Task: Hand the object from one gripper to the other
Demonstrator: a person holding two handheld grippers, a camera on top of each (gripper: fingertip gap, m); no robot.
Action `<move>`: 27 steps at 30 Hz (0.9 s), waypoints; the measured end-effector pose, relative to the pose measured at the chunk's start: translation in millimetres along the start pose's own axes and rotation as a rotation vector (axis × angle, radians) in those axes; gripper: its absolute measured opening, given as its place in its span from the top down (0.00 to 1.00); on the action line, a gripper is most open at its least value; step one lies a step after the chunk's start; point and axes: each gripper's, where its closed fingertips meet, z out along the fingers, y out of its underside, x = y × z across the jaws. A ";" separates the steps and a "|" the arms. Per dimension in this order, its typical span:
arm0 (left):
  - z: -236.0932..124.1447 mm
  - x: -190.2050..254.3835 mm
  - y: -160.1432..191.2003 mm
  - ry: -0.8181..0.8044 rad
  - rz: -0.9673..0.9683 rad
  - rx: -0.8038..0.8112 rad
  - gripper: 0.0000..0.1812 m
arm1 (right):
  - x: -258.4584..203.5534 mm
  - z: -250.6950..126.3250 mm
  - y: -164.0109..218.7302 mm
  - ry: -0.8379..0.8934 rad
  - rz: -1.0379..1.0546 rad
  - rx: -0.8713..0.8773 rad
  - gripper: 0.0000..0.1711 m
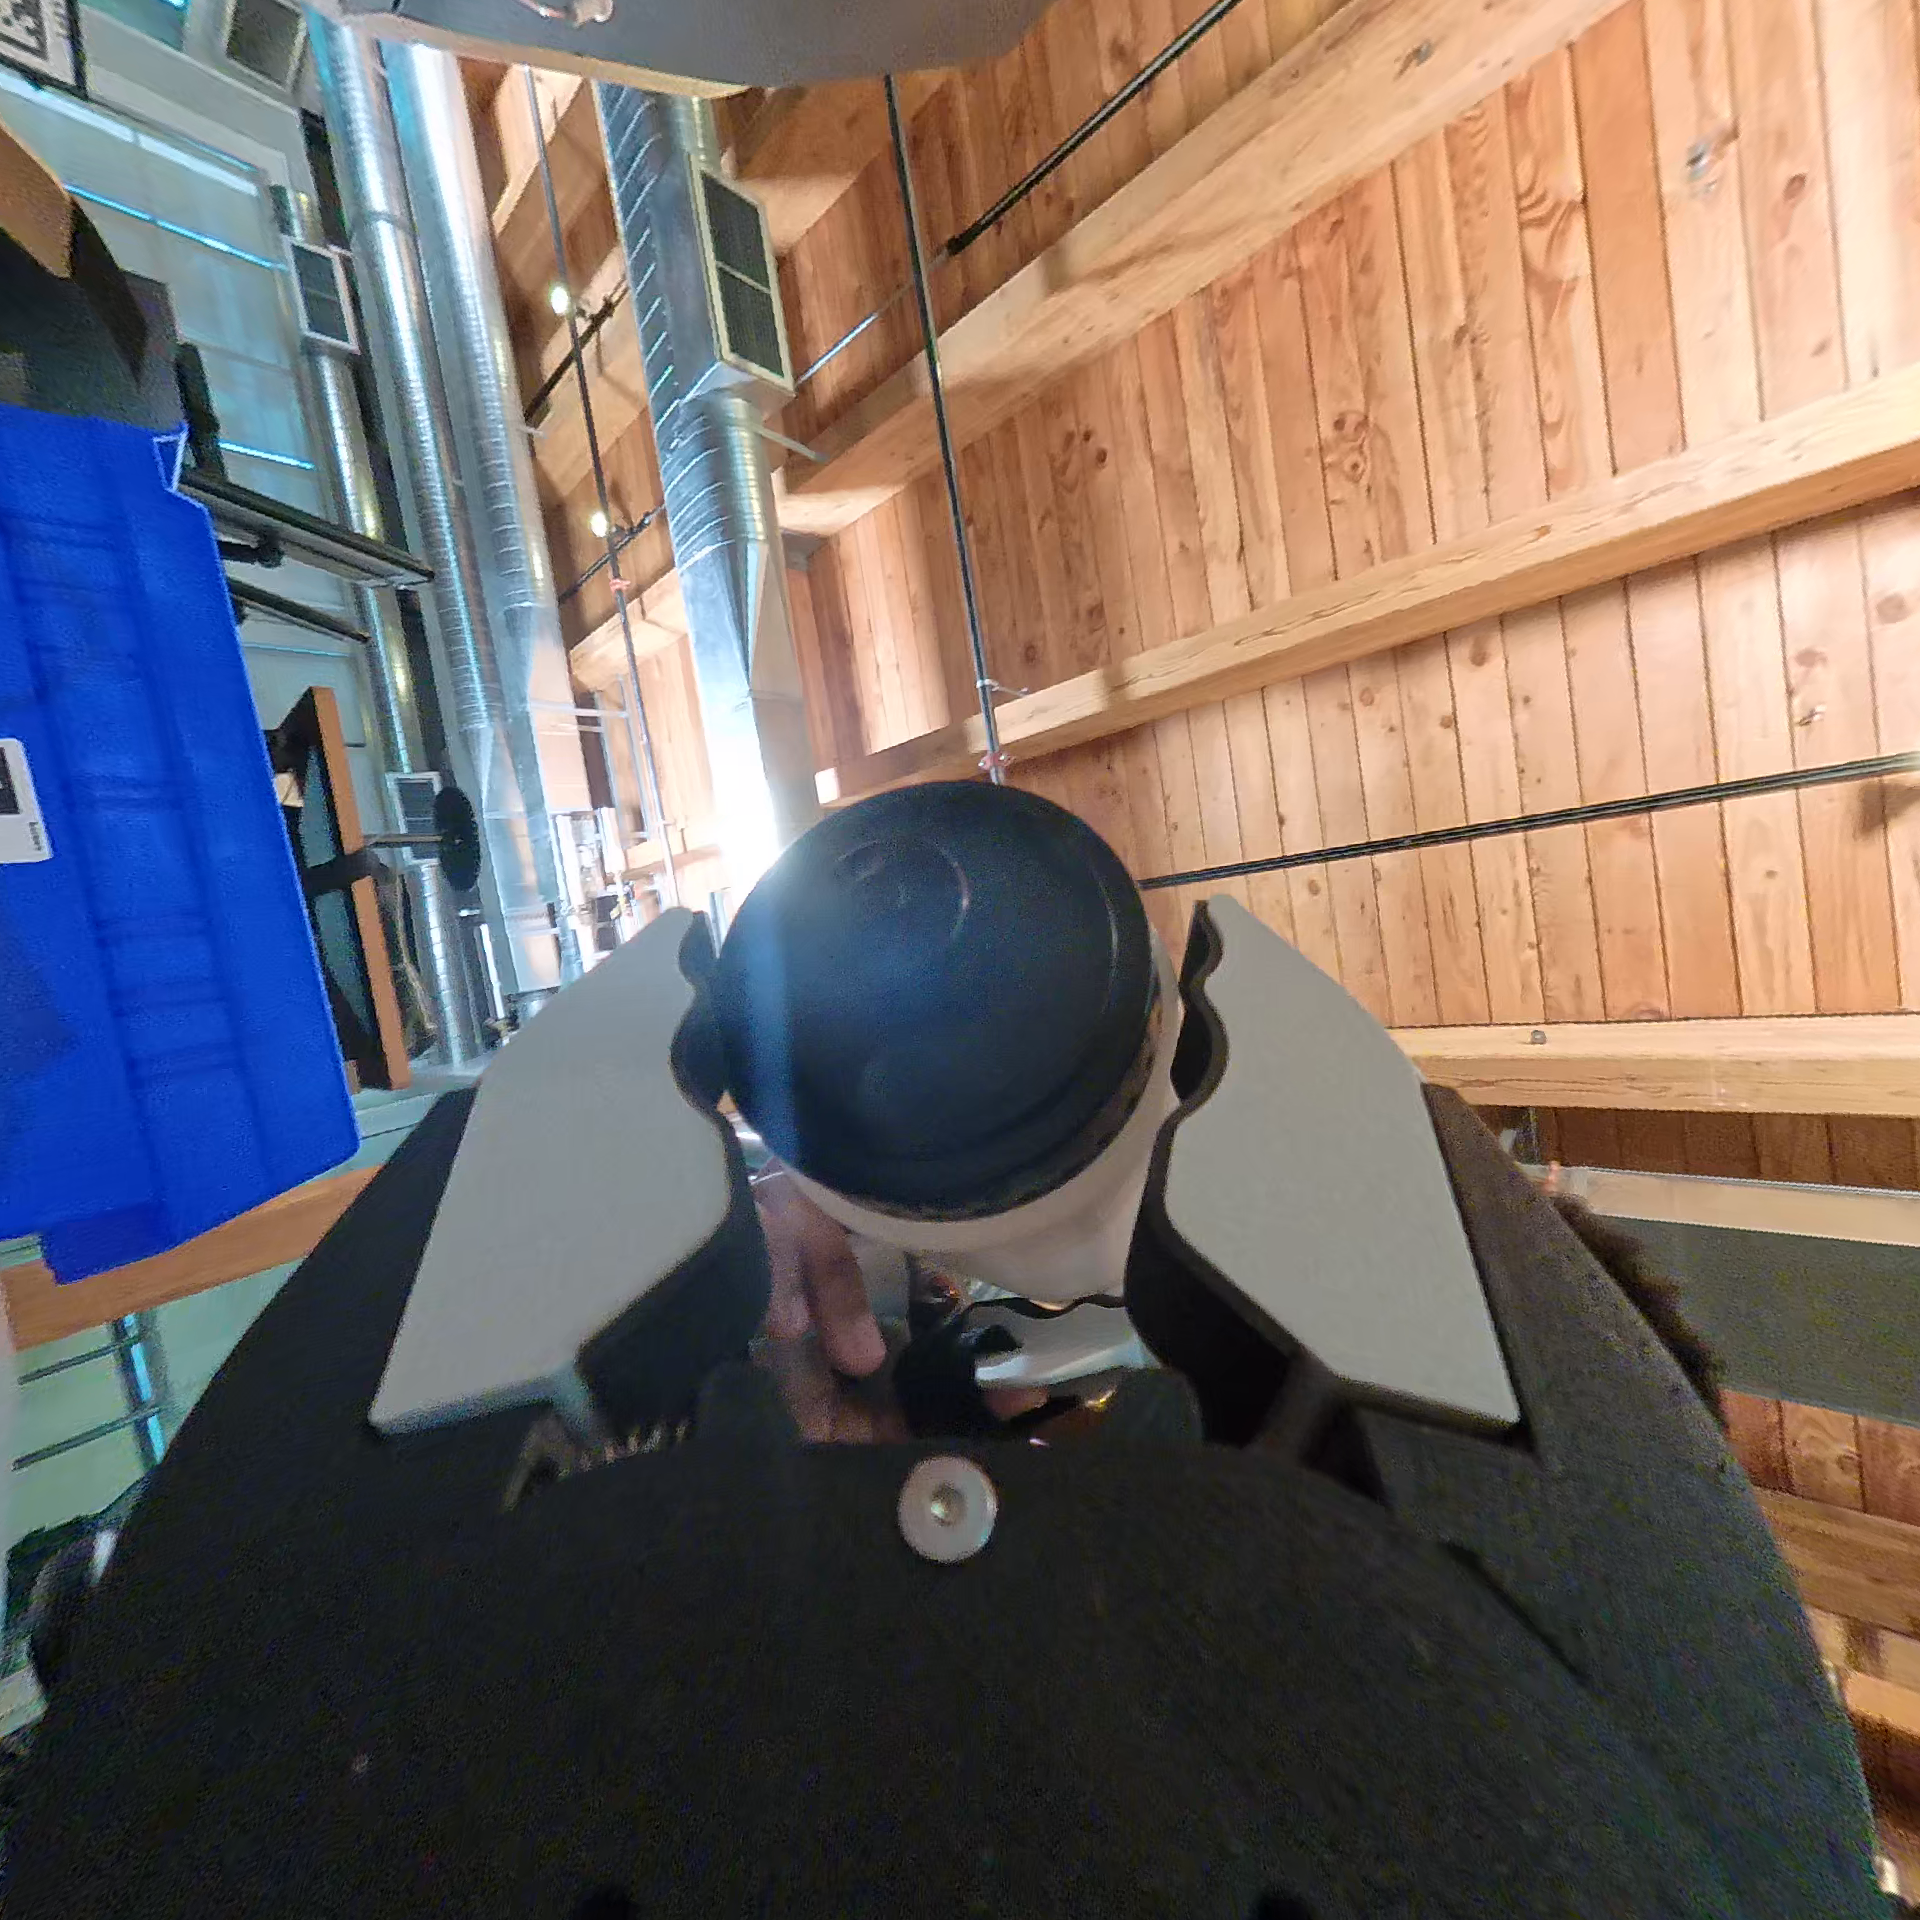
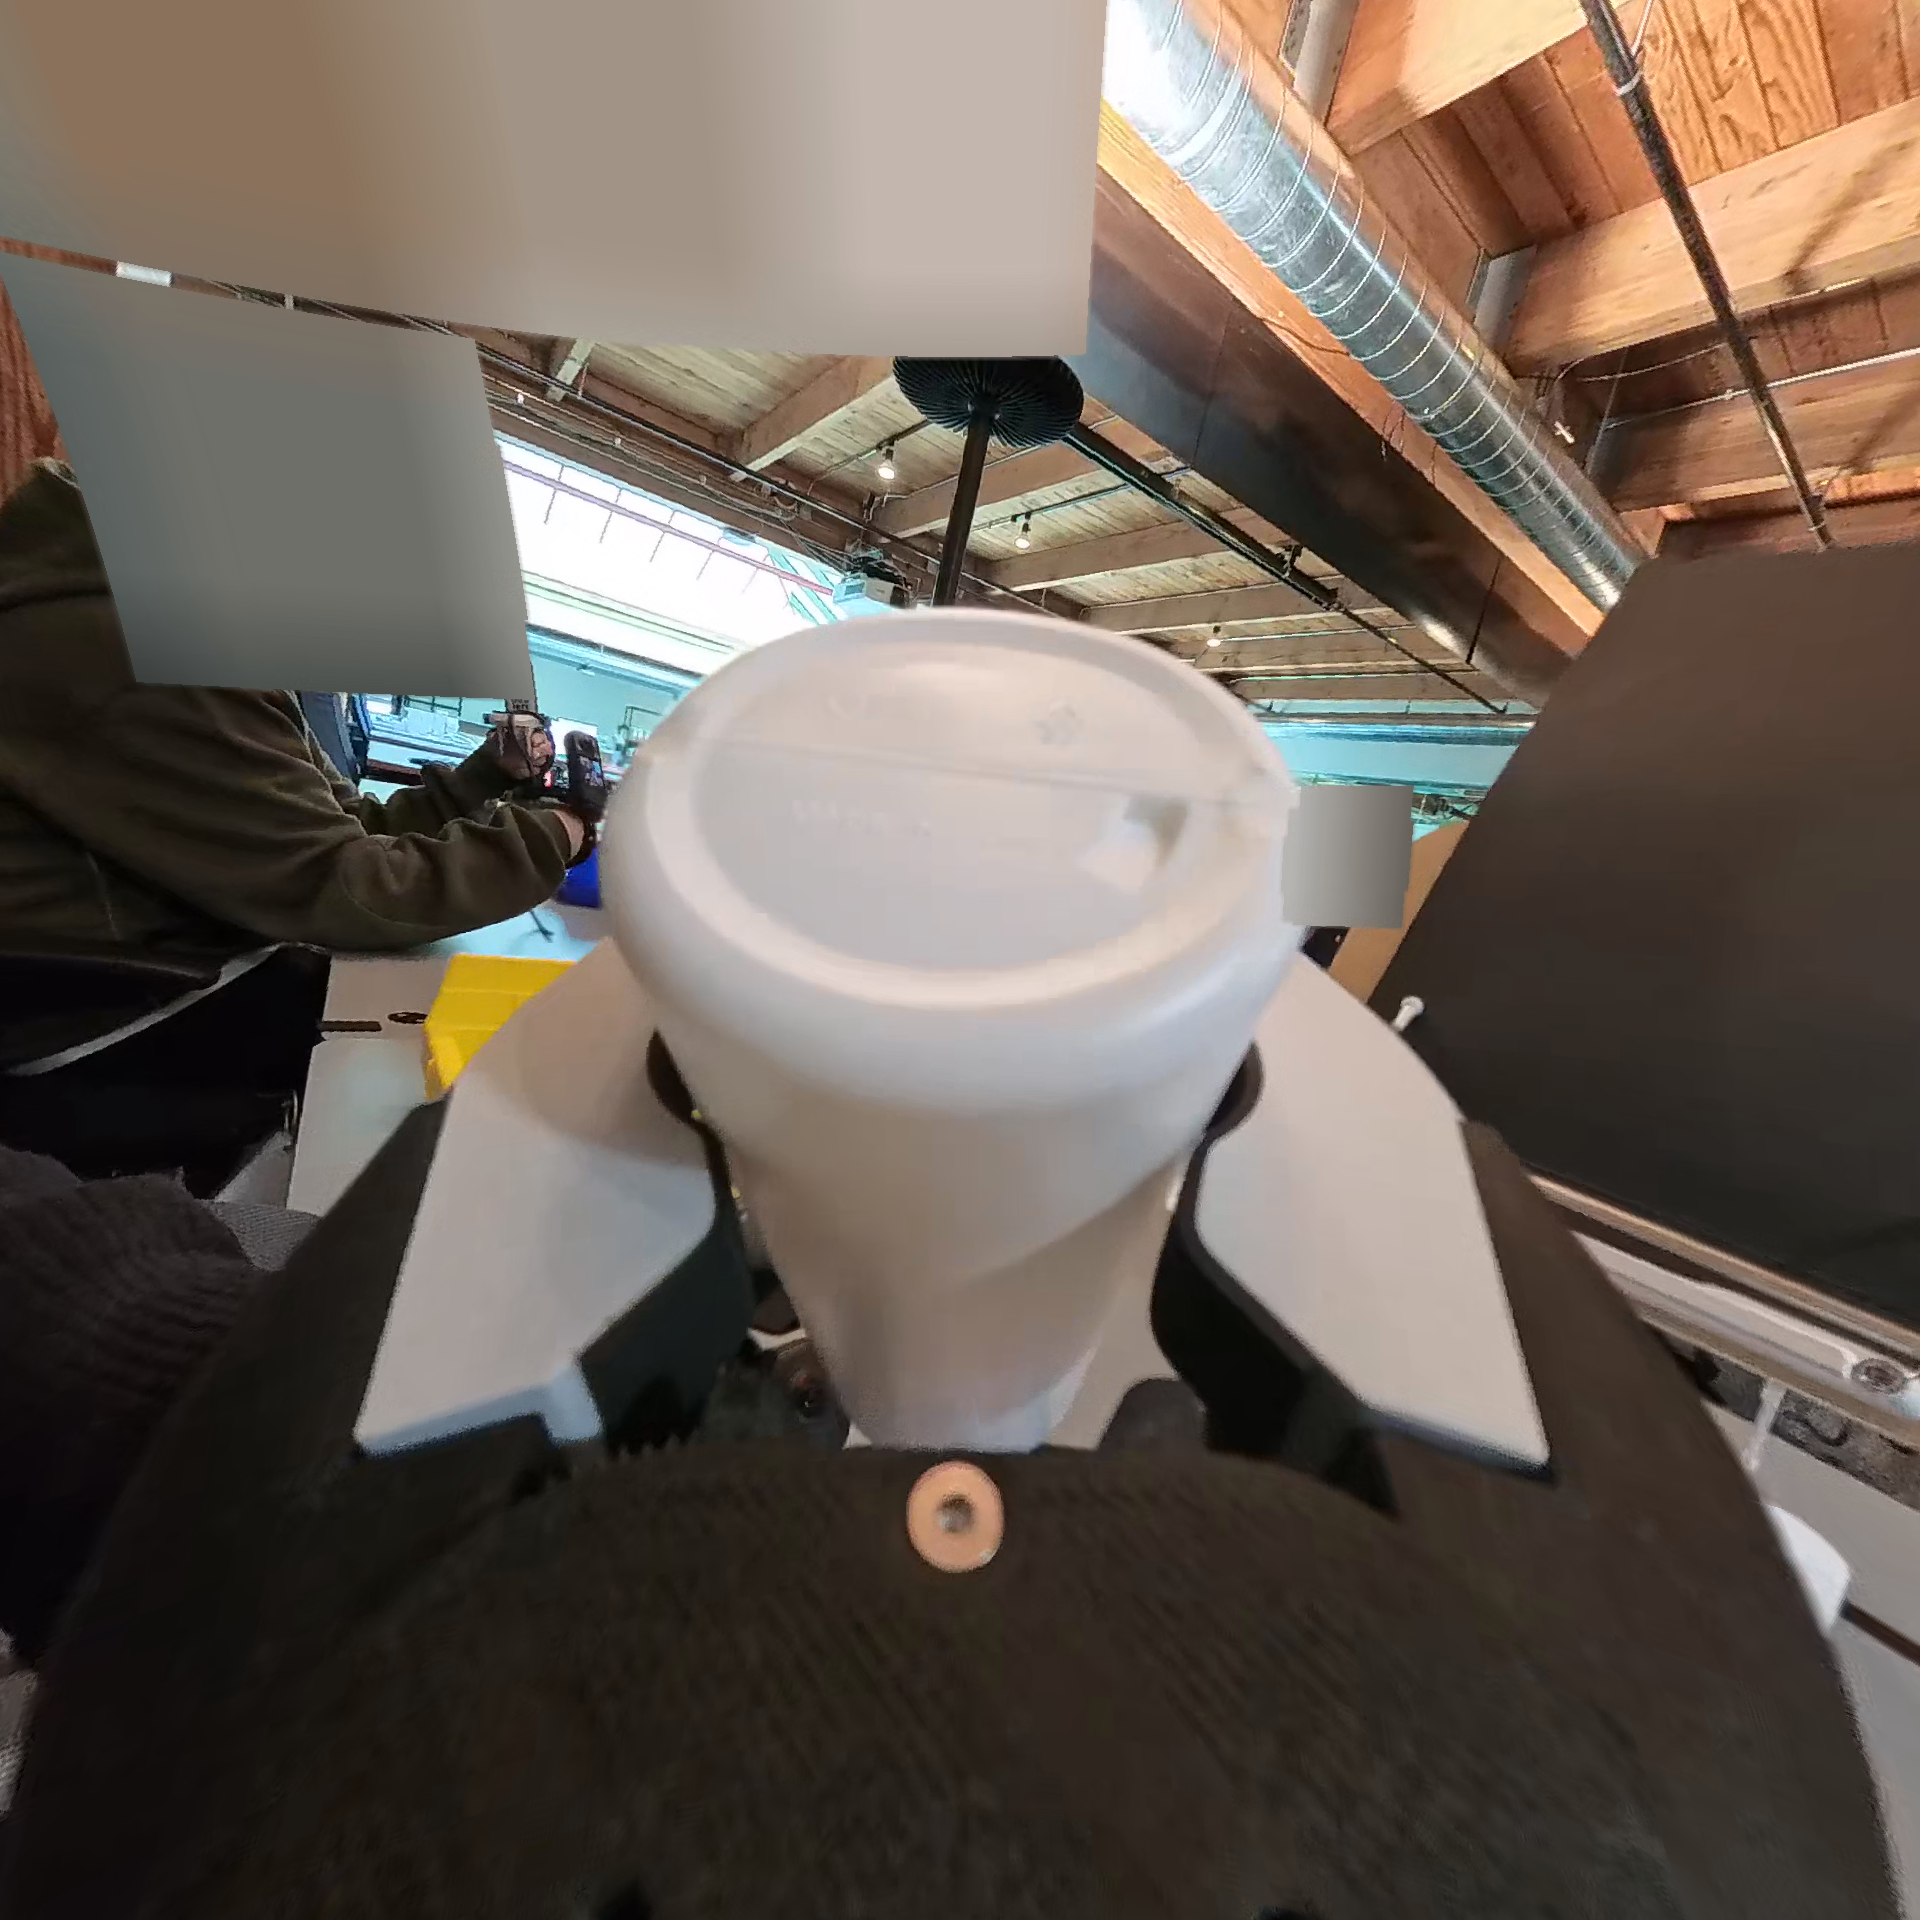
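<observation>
Cup lid [image 1: 935, 997]: black plastic, smooth, slightly glossy. Cup wall [image 1: 1049, 1247]: white, matt. Cup base [image 2: 935, 862]: white, matt, with a smooth rim. Finger plates [image 1: 582, 1143]: grey, flat, matt. Gripper body [image 1: 935, 1662]: black, rough, grainy. Bin [image 1: 135, 831]: blue plastic. Ceiling boards [image 1: 1455, 468]: bare knotty wood. Duct [image 2: 1403, 312]: ribbed shiny metal
</observation>
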 end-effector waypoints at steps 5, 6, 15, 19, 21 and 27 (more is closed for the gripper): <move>-0.3 -12.1 0.7 -0.128 0.104 -0.020 0.43 | 0.8 -0.3 -9.5 0.007 -0.022 0.006 0.42; -0.5 -14.2 0.7 -0.157 0.131 -0.029 0.40 | 2.2 -0.7 -10.1 0.012 -0.023 0.004 0.42; 8.6 -11.8 7.2 -0.340 0.596 -0.229 0.25 | 36.5 -7.7 14.5 0.111 0.108 -0.104 0.42; 16.8 -1.4 27.6 -0.347 0.966 -0.485 0.23 | 48.0 -10.2 32.9 0.104 0.293 -0.175 0.42; 12.9 -5.5 38.0 -0.377 1.142 -0.637 0.22 | 52.8 -11.4 40.4 0.096 0.393 -0.202 0.43; -6.4 -36.3 60.0 -0.476 1.316 -0.917 0.20 | 50.0 -10.8 53.6 0.044 0.497 -0.274 0.43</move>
